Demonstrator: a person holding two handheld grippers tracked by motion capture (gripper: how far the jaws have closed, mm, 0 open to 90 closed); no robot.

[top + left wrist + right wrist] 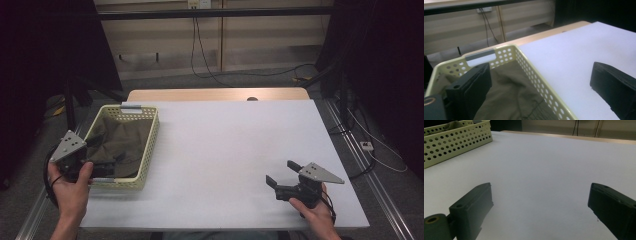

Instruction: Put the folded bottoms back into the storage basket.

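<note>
A pale yellow perforated basket (150,145) stands at the left of the white table (225,145) with an olive cloth (120,142) bunched inside it. My left gripper (102,170) is at the basket's near end. In the left gripper view it (540,68) is open, with one jaw over the cloth (511,95) and the other over the table, so the basket's side wall (534,72) runs between them. My right gripper (280,171) rests low over the near right of the table. It (540,187) is open with nothing between its jaws, and the basket (454,142) lies far to its left.
A strip of wooden tabletop (215,94) shows beyond the white surface. Cables (200,60) trail on the floor behind it, and a metal rail (370,175) runs along the table's right side. Dark curtains hang at both sides.
</note>
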